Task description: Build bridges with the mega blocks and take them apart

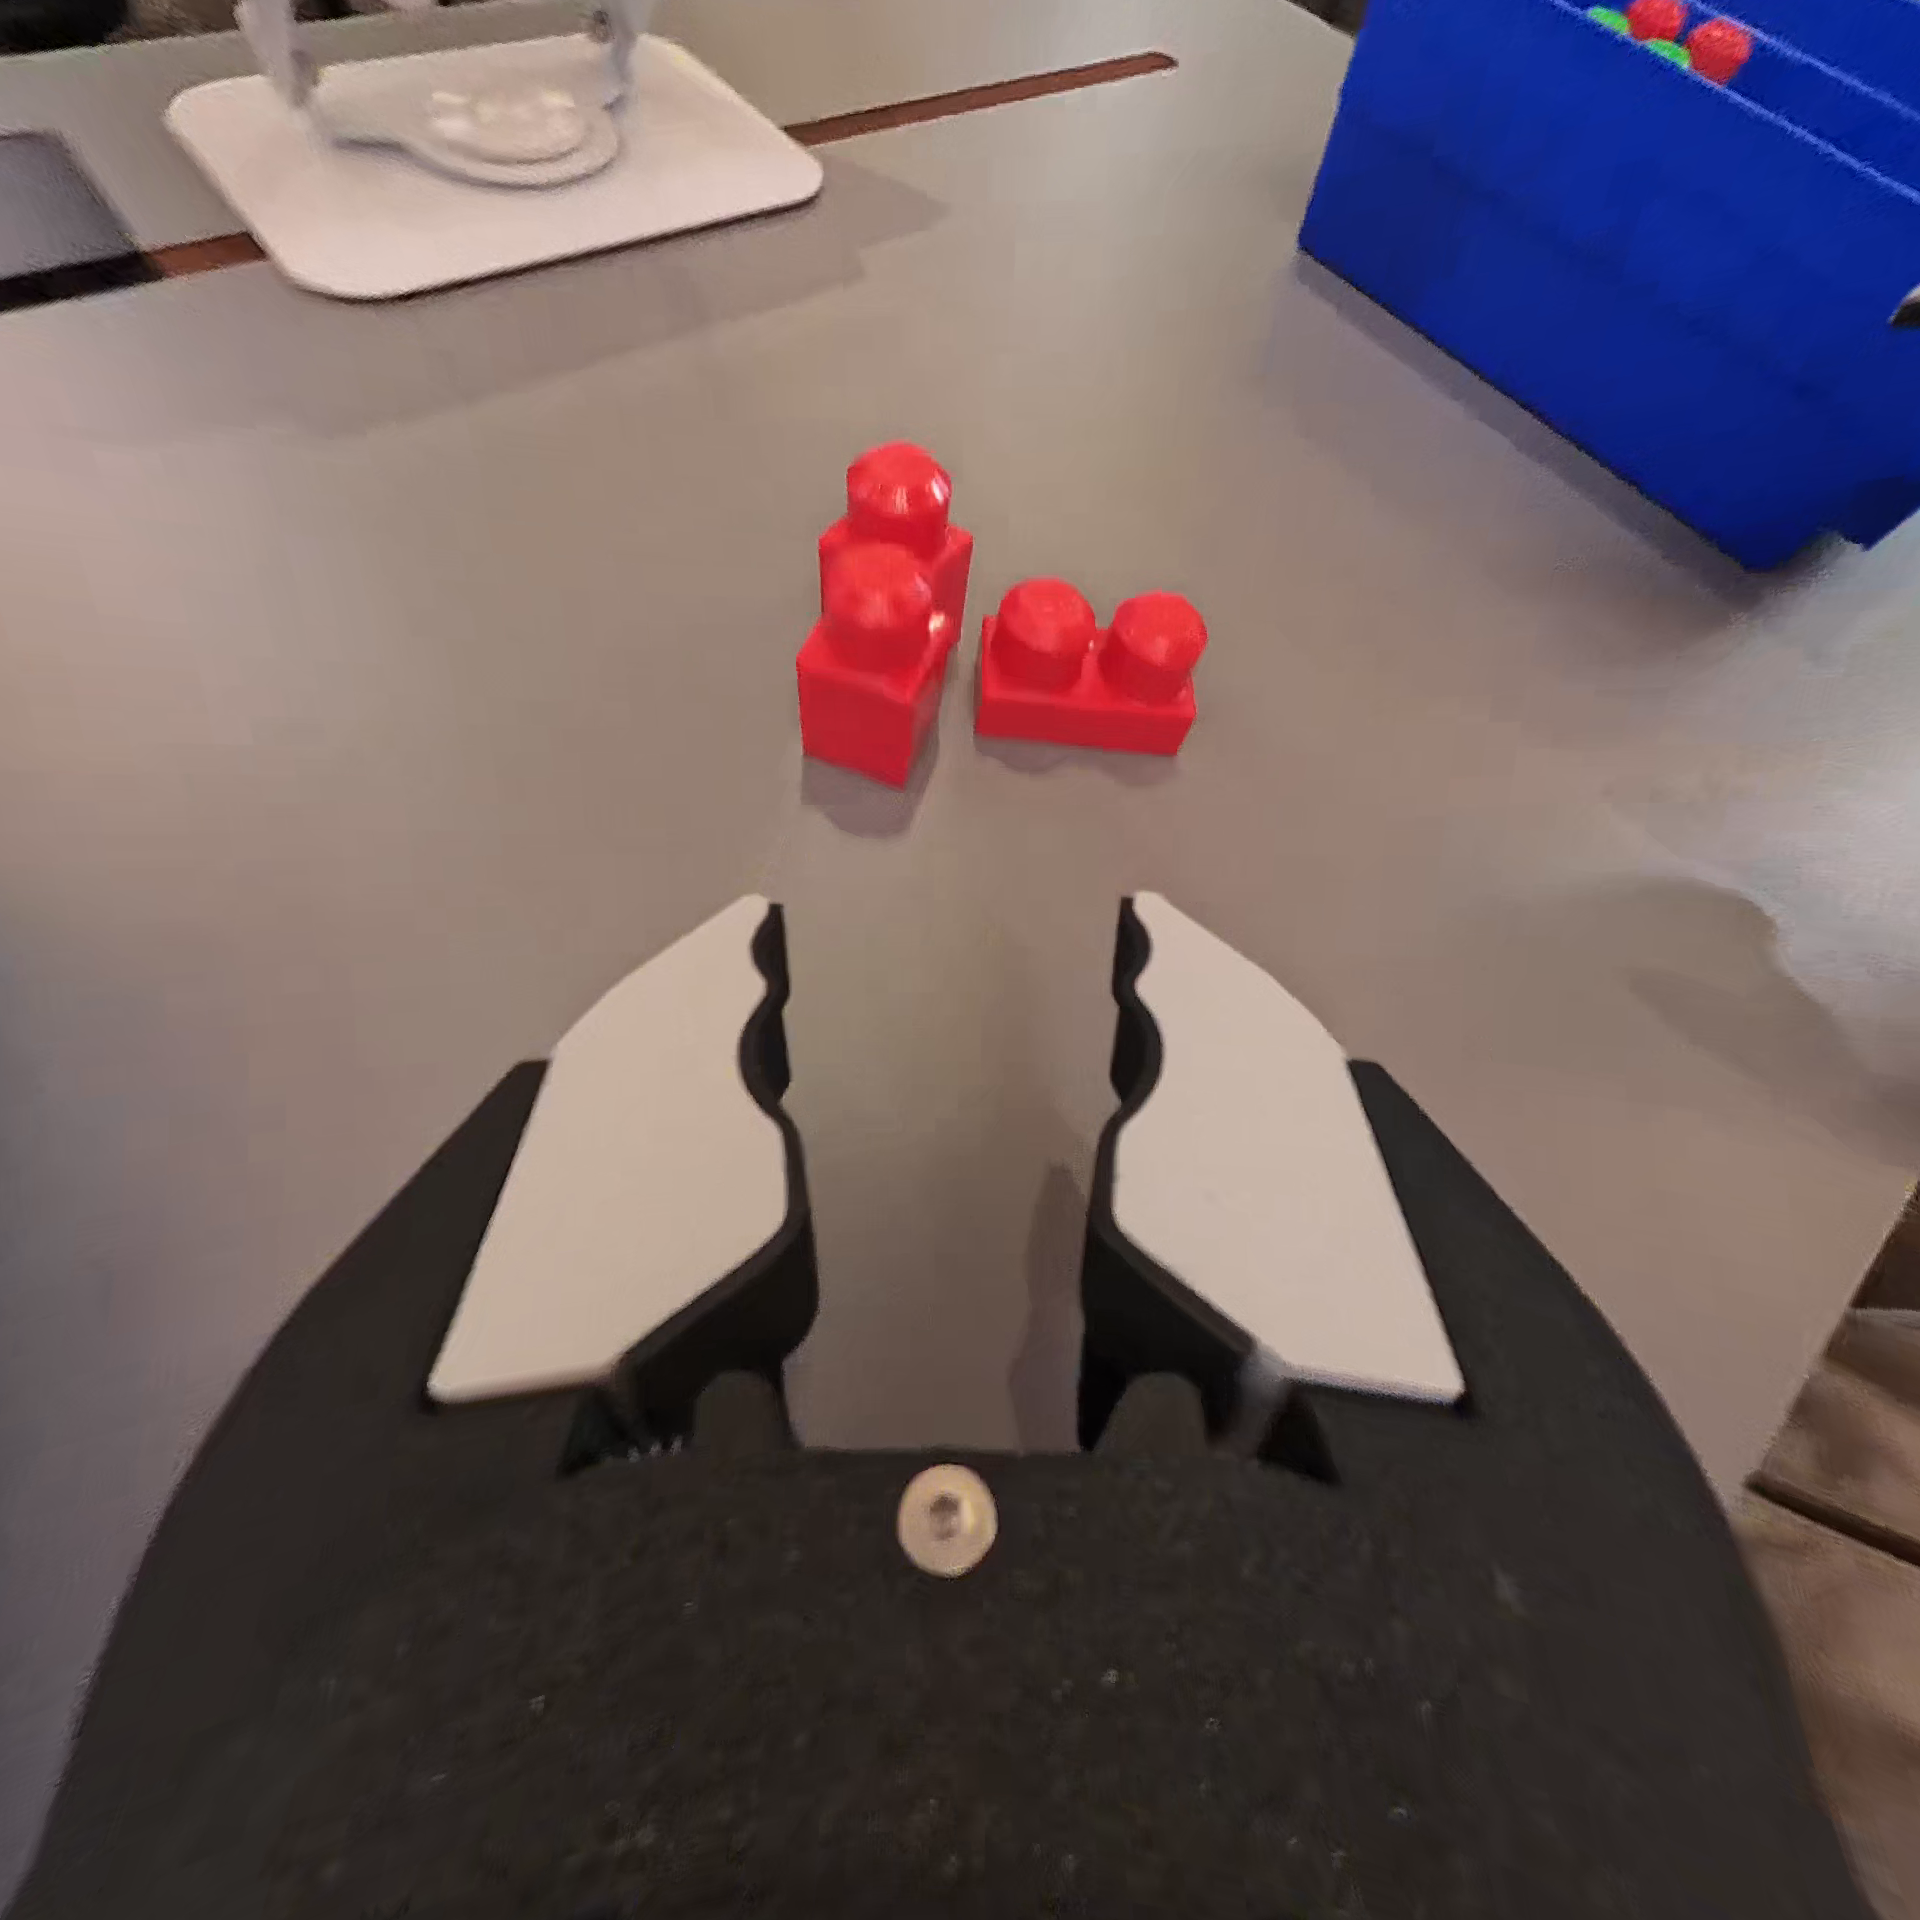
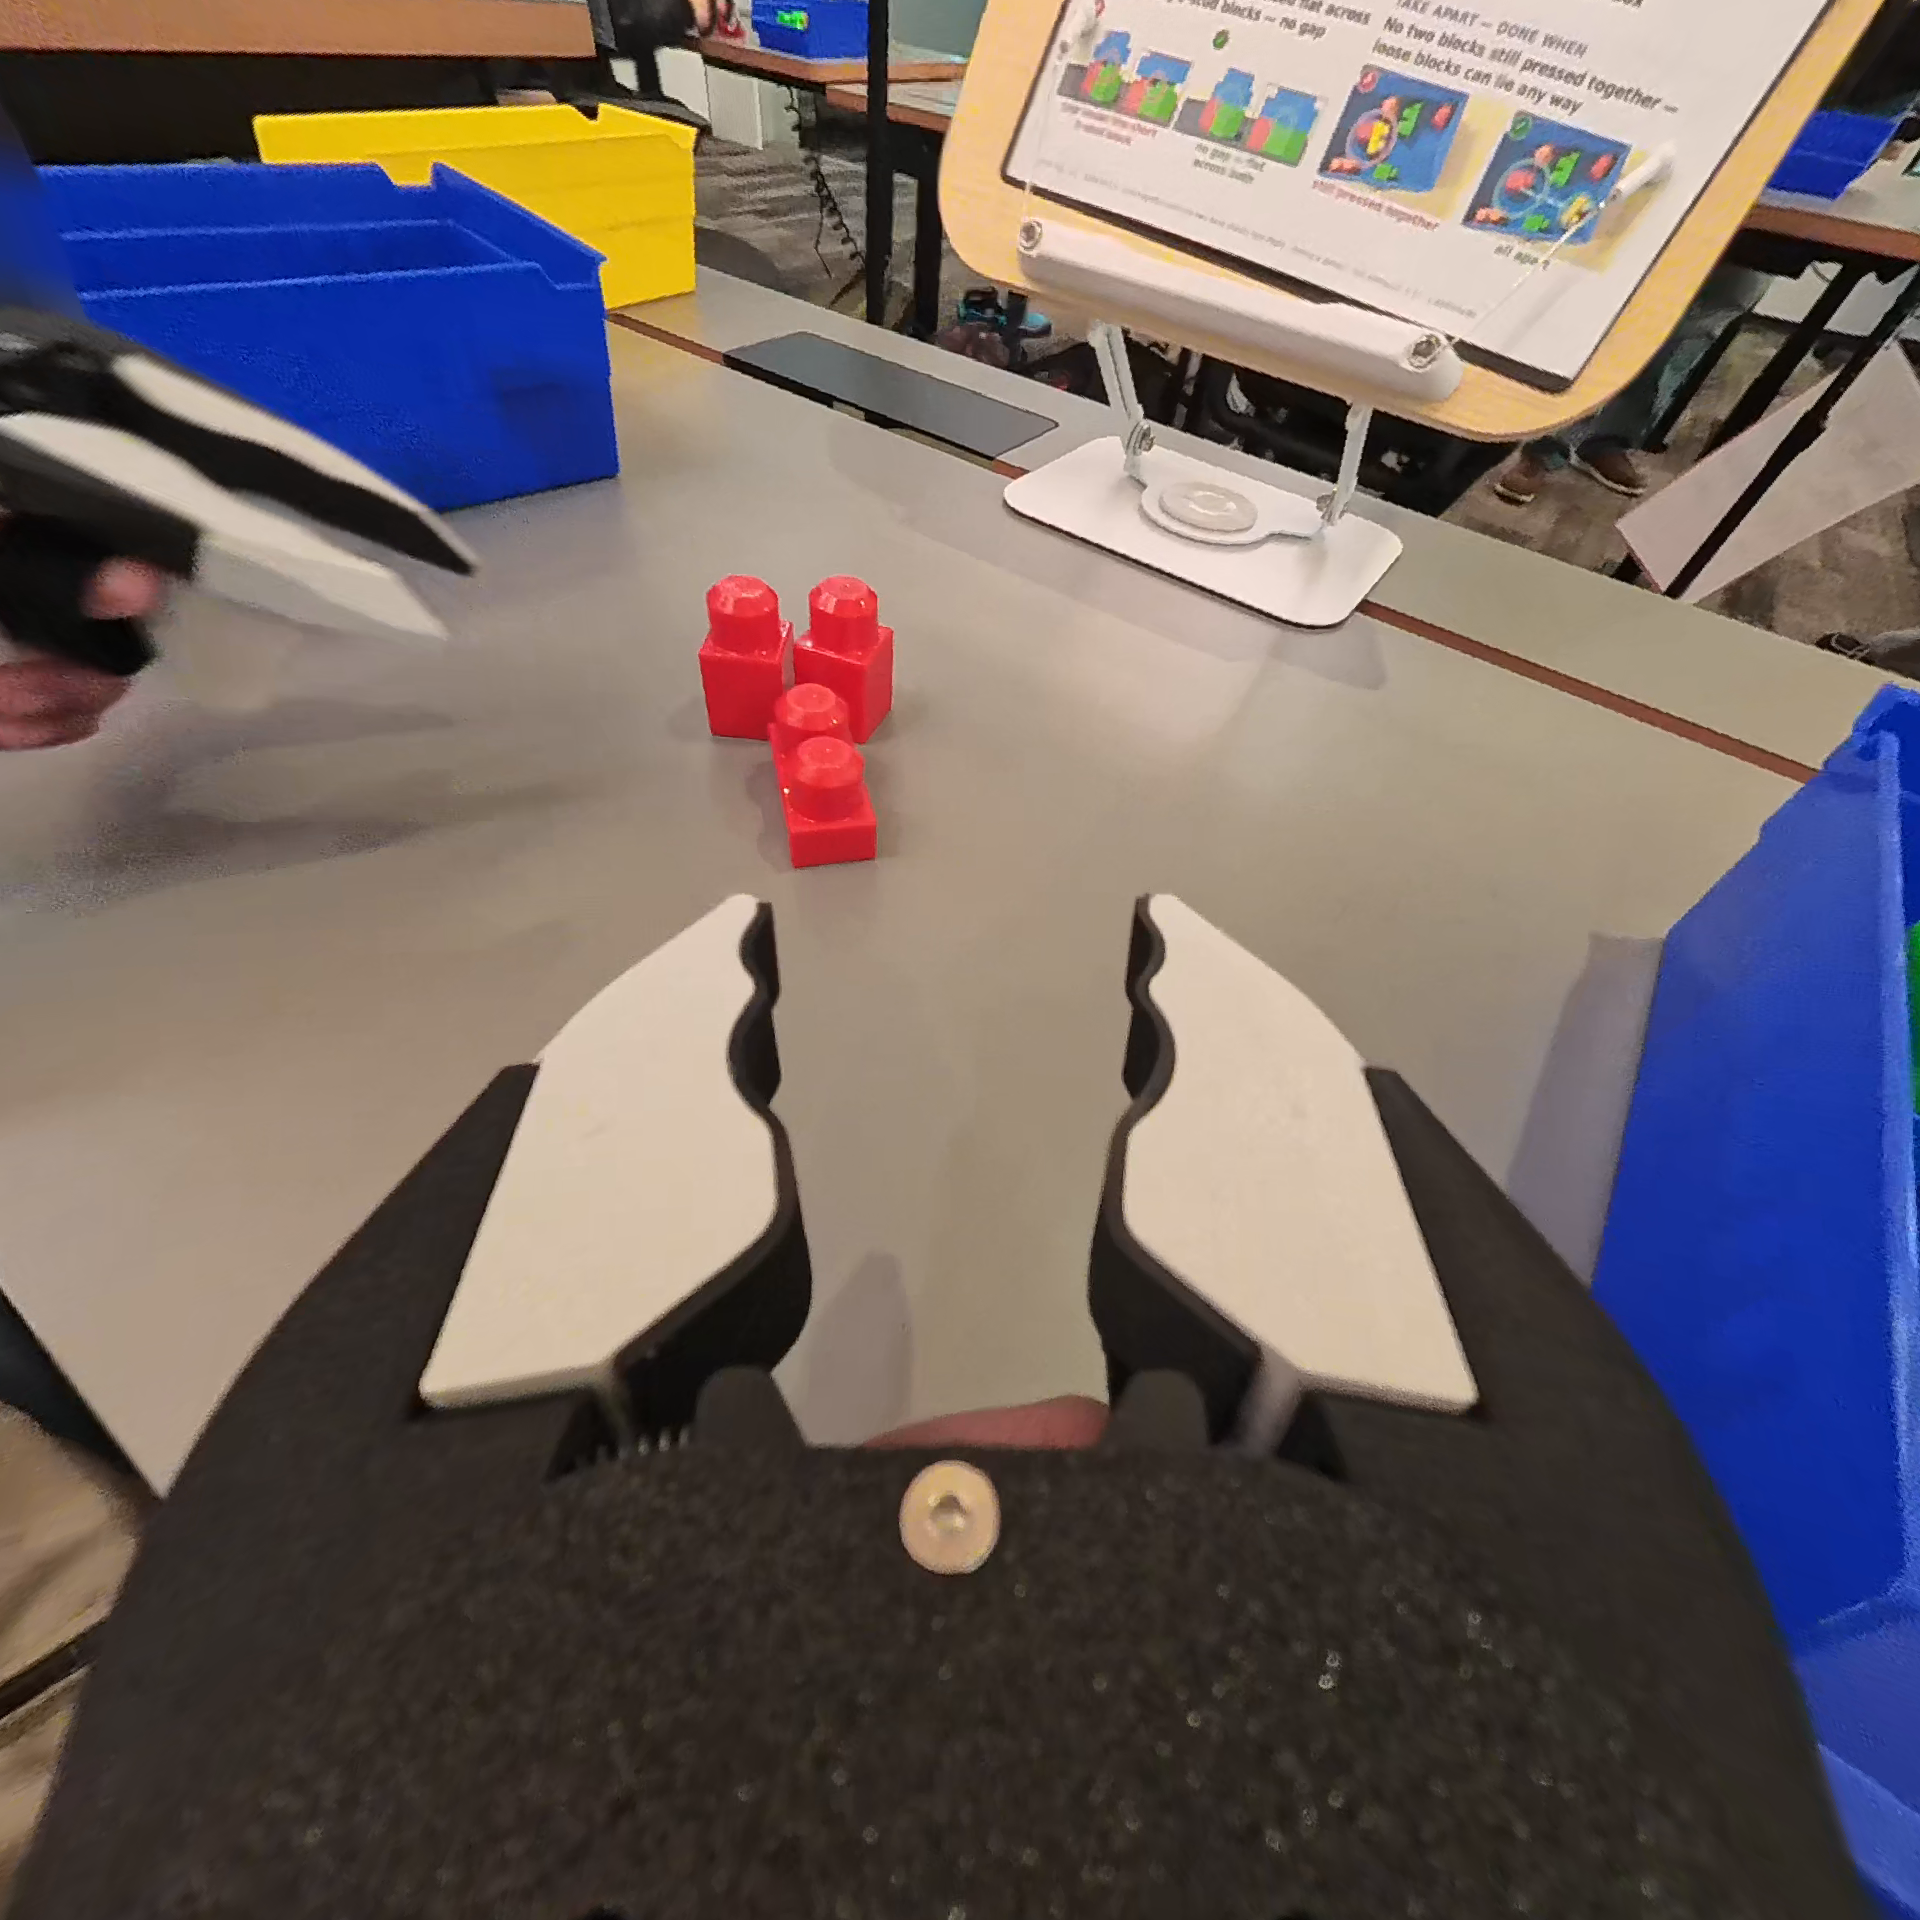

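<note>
Working left to right, we start with our left gripper (image 1: 951,909): its fingers stand well apart and hold nothing. From it the three red blocks lie at twelve o'clock on the grey worktop (image 1: 416,644), near but not touching. Two single-stud blocks sit one behind the other, the near cube (image 1: 868,707) just left of our centre line and the far cube (image 1: 899,540) touching it from behind. The two-stud brick (image 1: 1086,681) lies at one o'clock, just beside the cubes, its long axis running across our view, nine to three.

Our right gripper (image 2: 951,909) is likewise wide open and empty. From this side the same brick (image 2: 826,790) sits at about eleven o'clock and points its long axis nearly straight away from us, so these fingers could close across its narrow sides with little turning. We judge the right gripper the better placed for the brick and the left for the cubes. A blue bin (image 2: 1766,1247) stands at three o'clock of the right gripper.
</note>
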`<act>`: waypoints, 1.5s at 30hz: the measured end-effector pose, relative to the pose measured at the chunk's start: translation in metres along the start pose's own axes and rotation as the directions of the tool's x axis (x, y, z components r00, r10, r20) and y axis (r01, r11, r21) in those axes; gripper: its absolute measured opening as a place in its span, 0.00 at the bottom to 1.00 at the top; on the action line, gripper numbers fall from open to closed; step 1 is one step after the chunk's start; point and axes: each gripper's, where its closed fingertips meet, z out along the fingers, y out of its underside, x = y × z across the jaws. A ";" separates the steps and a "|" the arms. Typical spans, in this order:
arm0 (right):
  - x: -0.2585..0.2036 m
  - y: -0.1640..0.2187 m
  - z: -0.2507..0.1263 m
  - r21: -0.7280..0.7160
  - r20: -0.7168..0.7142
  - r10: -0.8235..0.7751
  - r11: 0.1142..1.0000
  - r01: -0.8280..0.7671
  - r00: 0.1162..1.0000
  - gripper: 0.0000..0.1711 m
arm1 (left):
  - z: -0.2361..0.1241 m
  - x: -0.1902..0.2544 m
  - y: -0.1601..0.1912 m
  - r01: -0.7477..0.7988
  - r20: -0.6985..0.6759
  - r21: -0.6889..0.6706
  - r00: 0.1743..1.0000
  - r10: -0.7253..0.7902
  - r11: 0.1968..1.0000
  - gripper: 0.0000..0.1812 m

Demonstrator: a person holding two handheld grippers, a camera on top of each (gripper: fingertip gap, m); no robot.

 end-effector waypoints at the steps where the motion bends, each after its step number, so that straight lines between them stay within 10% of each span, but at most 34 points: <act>1: 0.002 0.002 0.000 -0.004 -0.003 0.003 1.000 -0.003 1.000 0.38 | -0.010 0.003 0.007 0.021 0.039 0.021 0.999 -0.021 1.000 0.37; 7: 0.003 0.013 0.012 -0.060 -0.010 -0.001 0.998 0.000 1.000 0.39 | -0.042 0.026 0.028 0.010 0.234 0.187 0.971 -0.054 0.982 0.57; 28: 0.006 0.013 0.024 -0.106 -0.035 -0.010 0.994 0.006 0.999 0.39 | 0.095 -0.052 -0.005 -0.296 0.032 -0.242 0.950 0.312 0.924 0.49; 45: 0.020 0.021 0.039 -0.133 -0.030 0.012 0.991 -0.016 0.999 0.39 | 0.110 -0.052 -0.010 -0.343 -0.012 -0.260 0.936 0.352 0.903 0.42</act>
